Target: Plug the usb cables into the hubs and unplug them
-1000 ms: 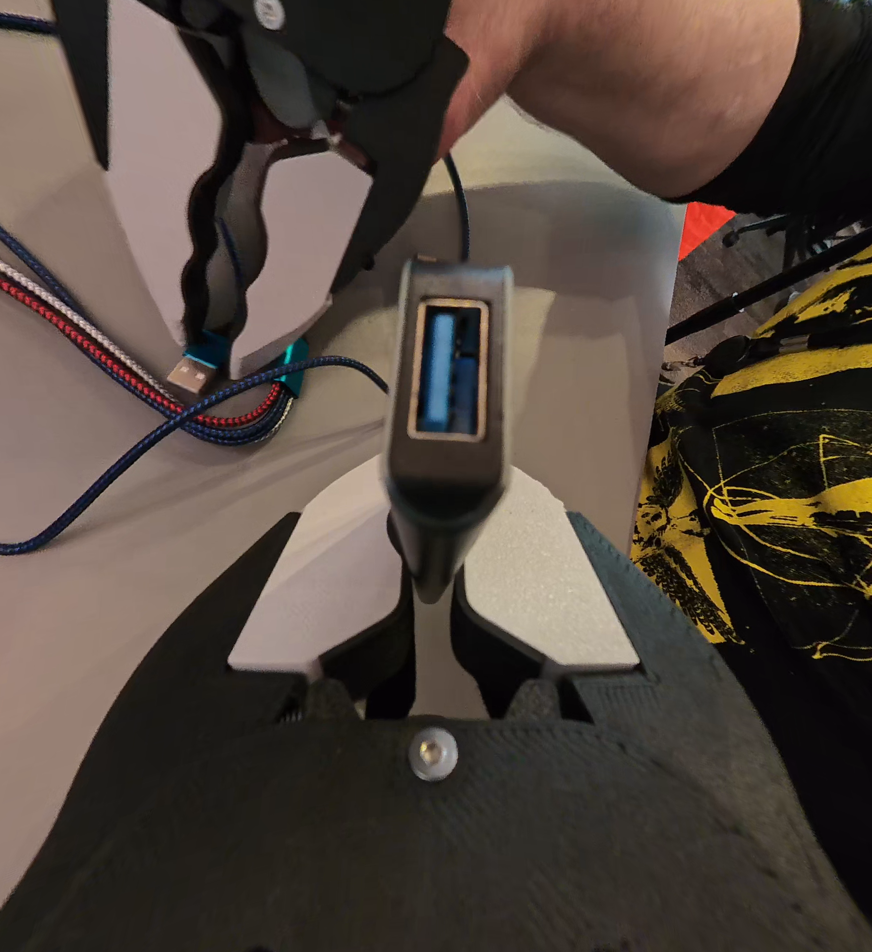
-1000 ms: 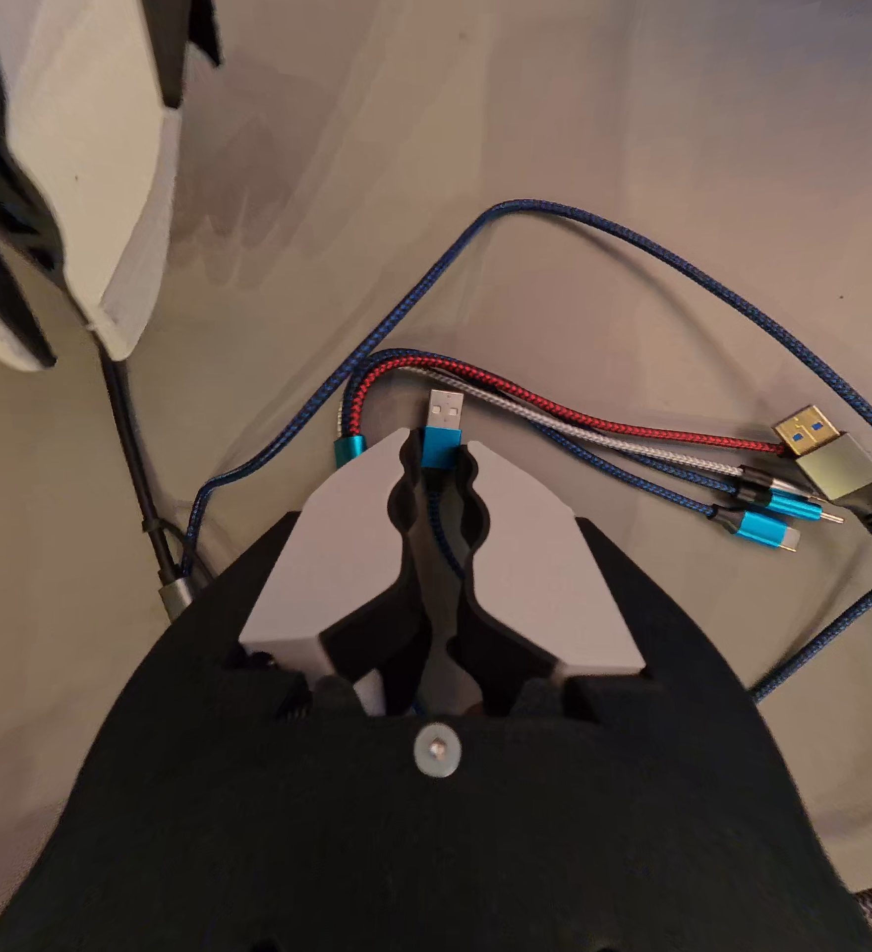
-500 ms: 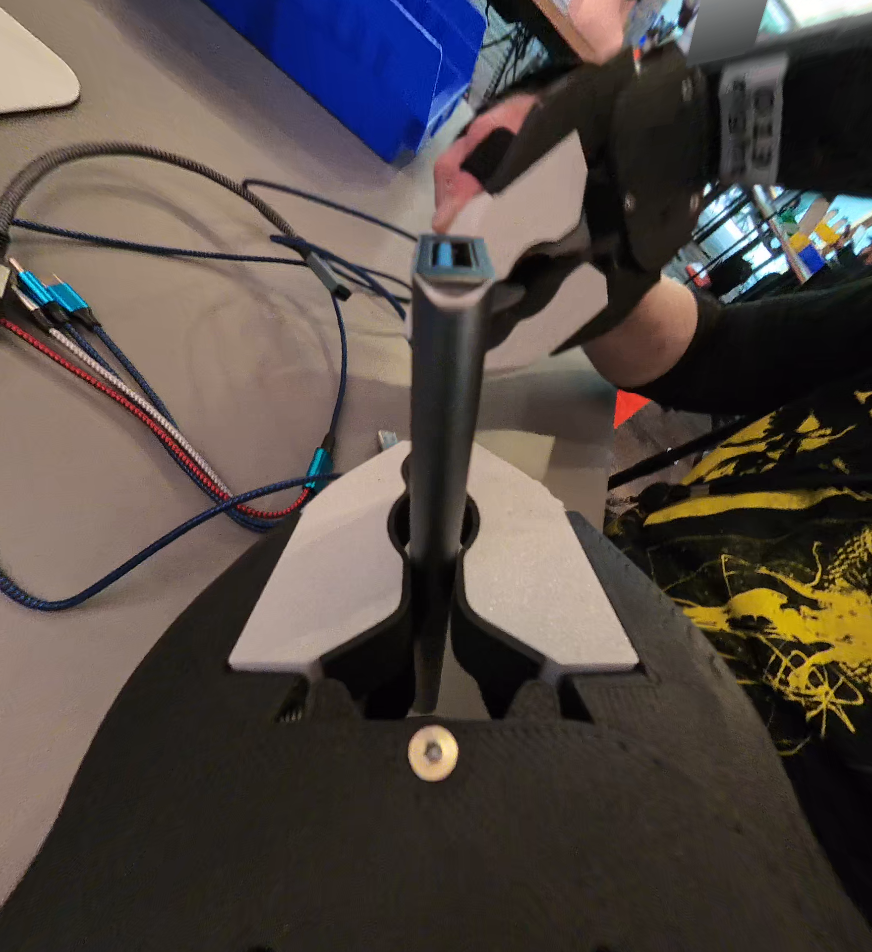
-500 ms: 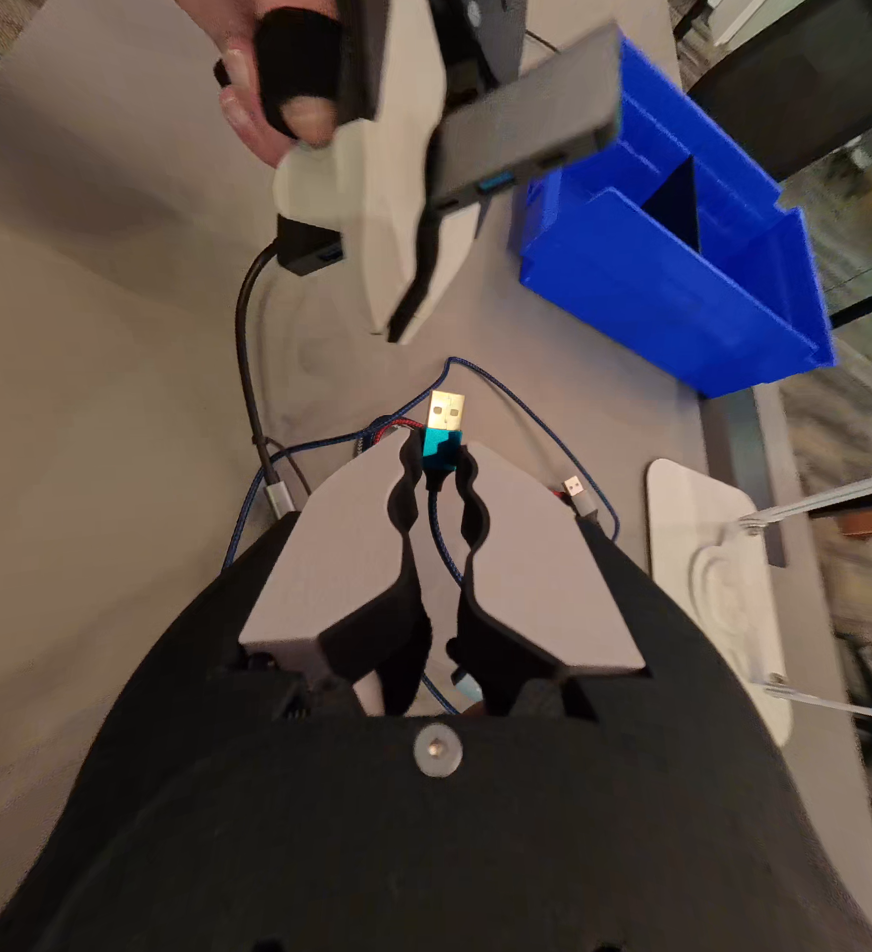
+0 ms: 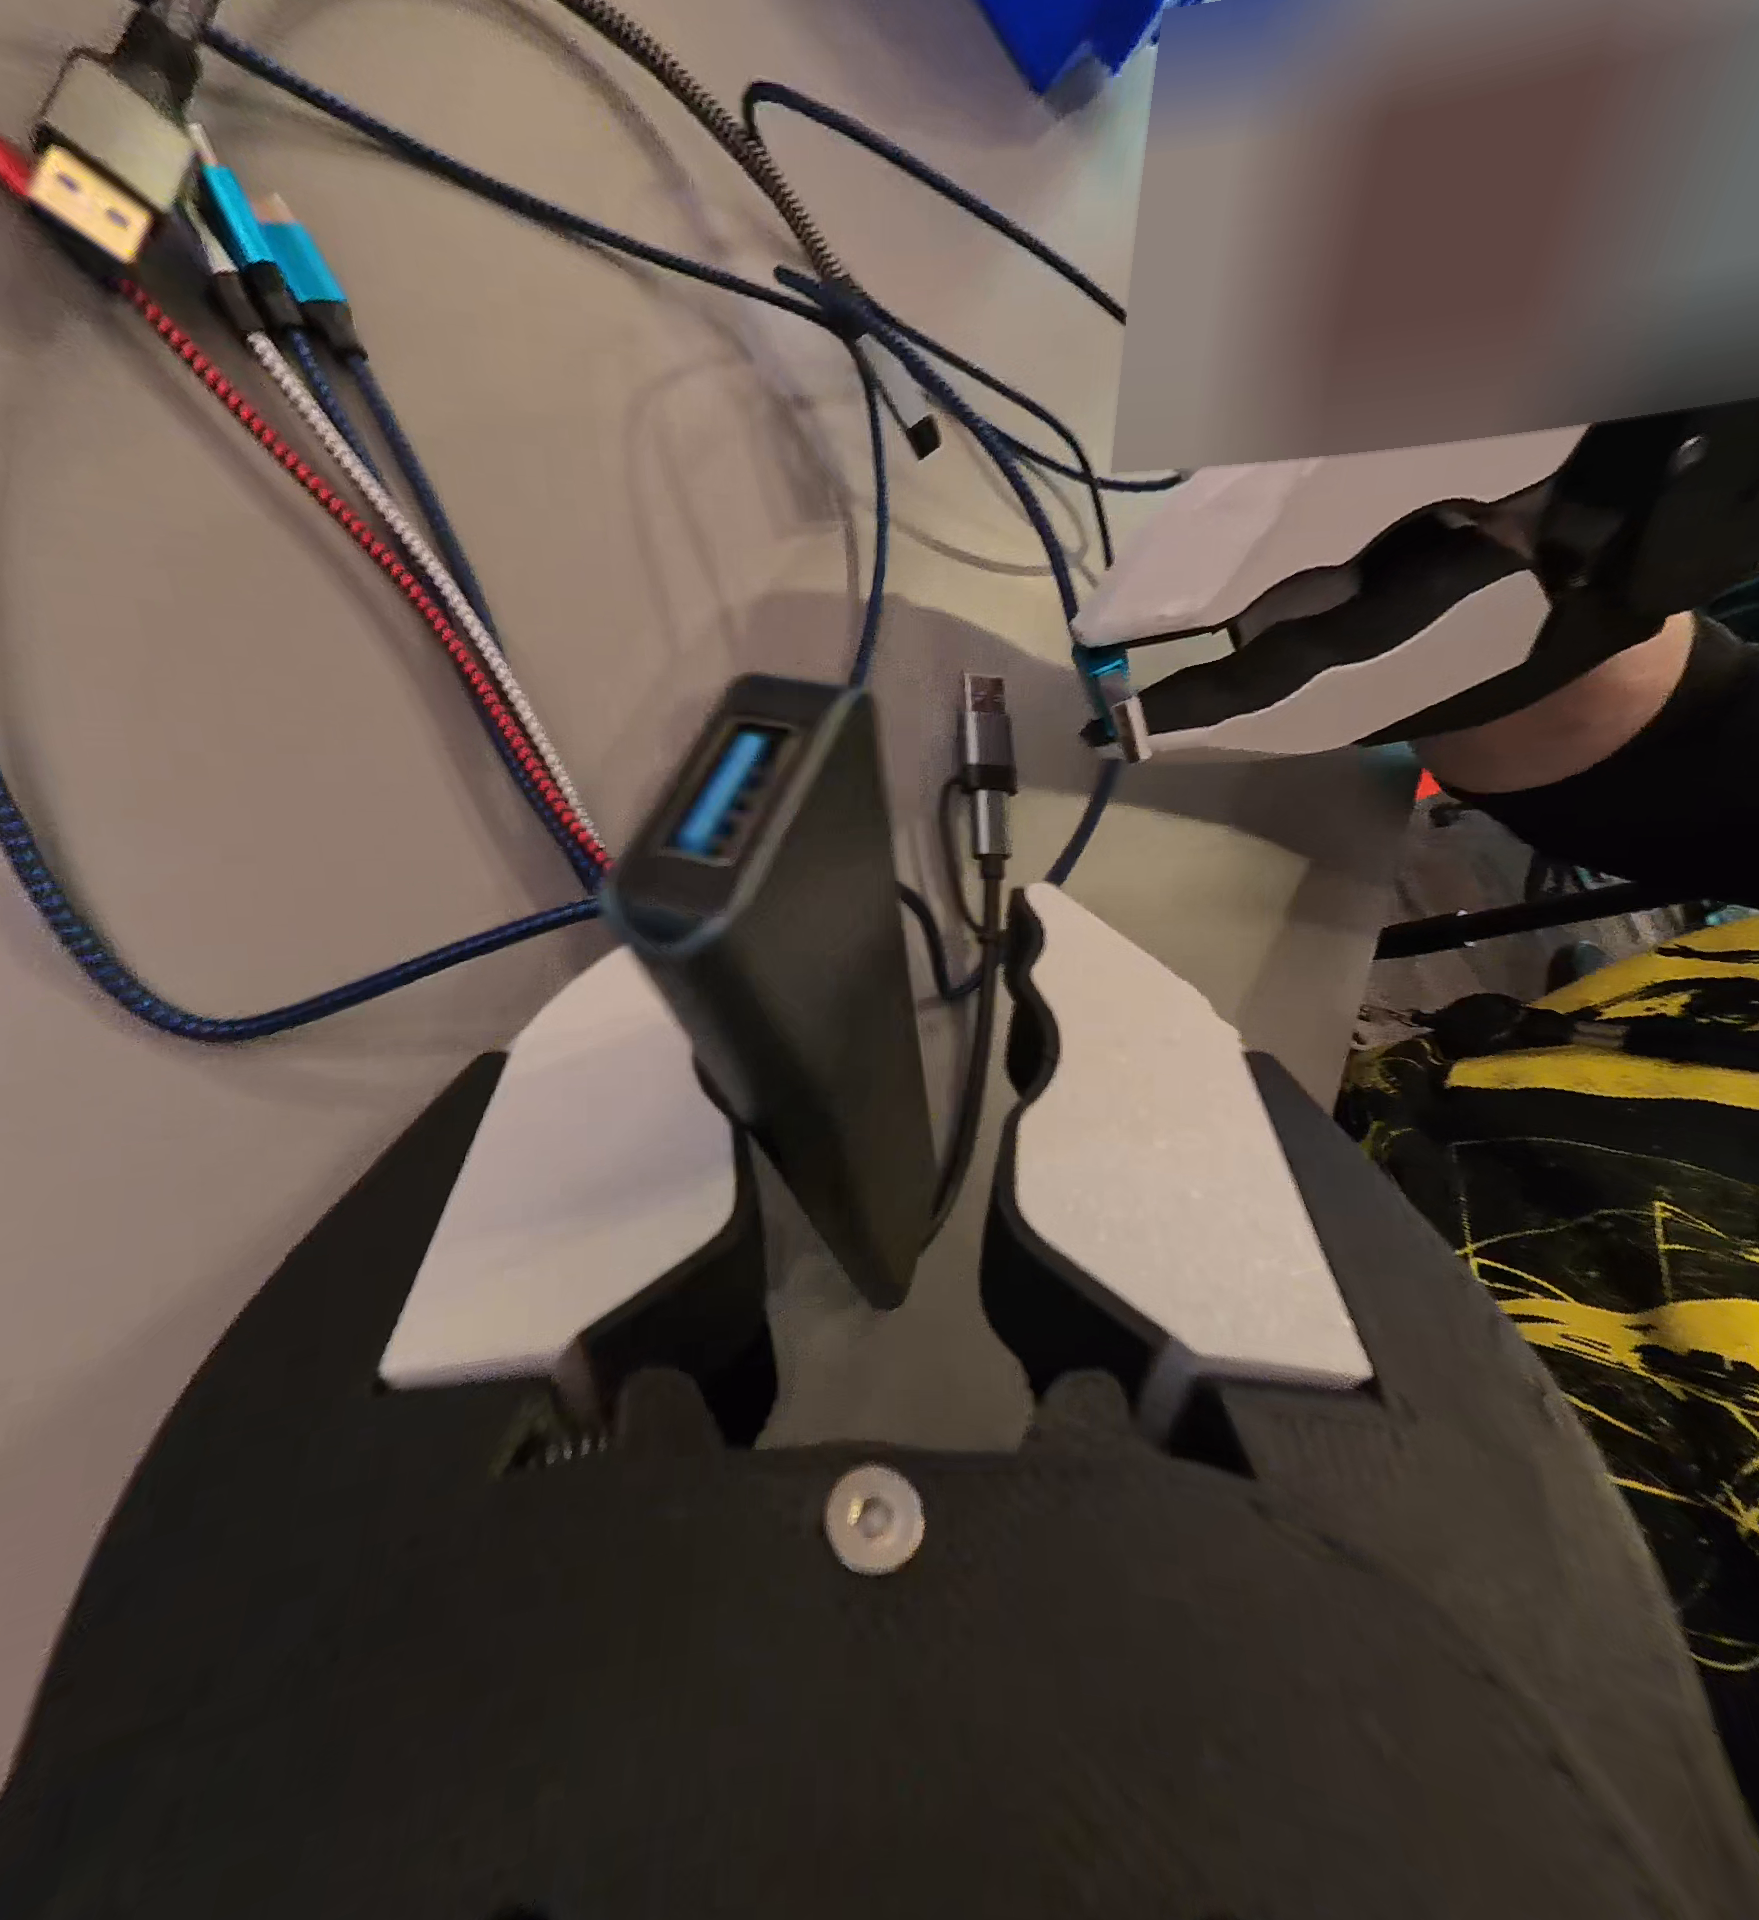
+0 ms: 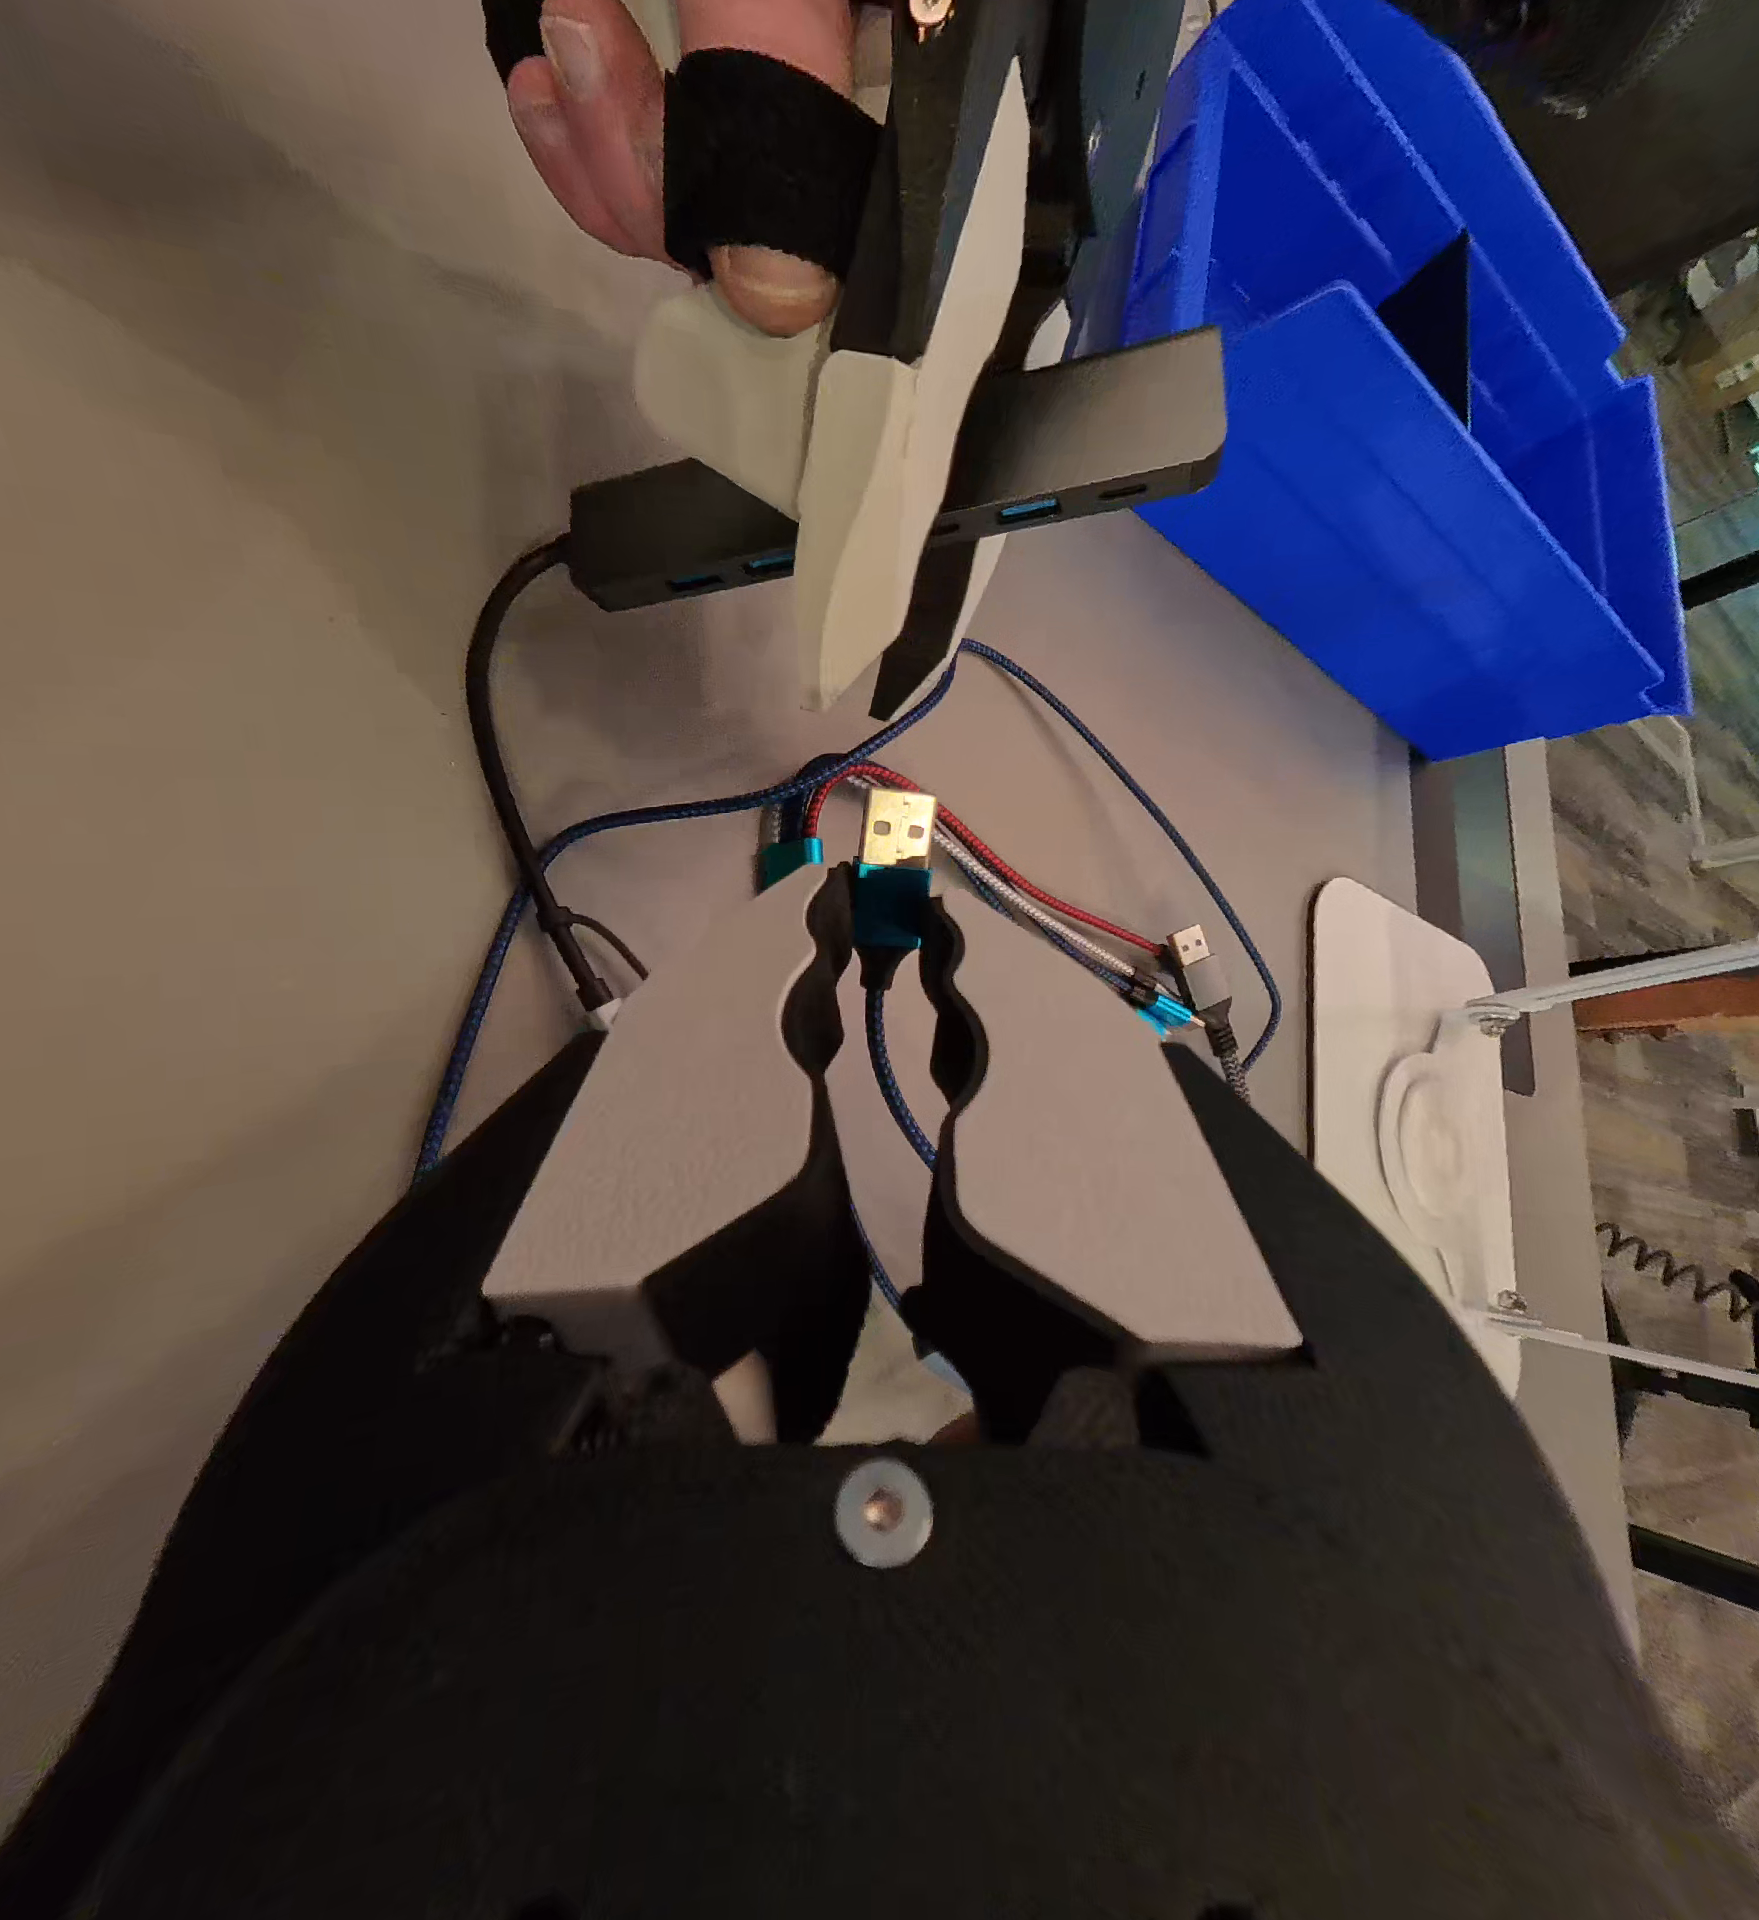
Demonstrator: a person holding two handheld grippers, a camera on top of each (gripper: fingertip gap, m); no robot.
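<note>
Left gripper (image 5: 859, 997) had its fingers spread; the dark grey hub (image 5: 802, 935) leaned between them against the left finger, clear of the right finger (image 5: 1114, 1039), so not pinched. In the right wrist view the same hub (image 6: 1093, 416) sat across that gripper's fingers at 12 o'clock, over the table (image 6: 179, 623). Right gripper (image 6: 890, 914) was pressed together on the teal-sleeved USB plug (image 6: 890, 862), both pads against the sleeve, the metal tip pointing to 12 o'clock toward the hub. The plug's blue braided cable (image 6: 885, 1070) ran back between the fingers. The hub's own black lead (image 6: 501, 748) curved down at 10 o'clock, ending in a grey connector (image 5: 987, 758) that lay just beside the hub. Between plug and hub lay a tangle of red, white and blue braided cables (image 6: 1010, 873), with a loose teal connector (image 6: 787, 857) just left of the held plug. More spare connectors (image 6: 1181, 987) lay at 3 o'clock. A blue bin (image 6: 1426, 468) stood at 1 o'clock, right behind the hub's far end. A white pad (image 6: 1405, 1091) lay at 3 o'clock near the table edge. A person's strapped fingers (image 6: 688, 156) held the left gripper at 12 o'clock.
</note>
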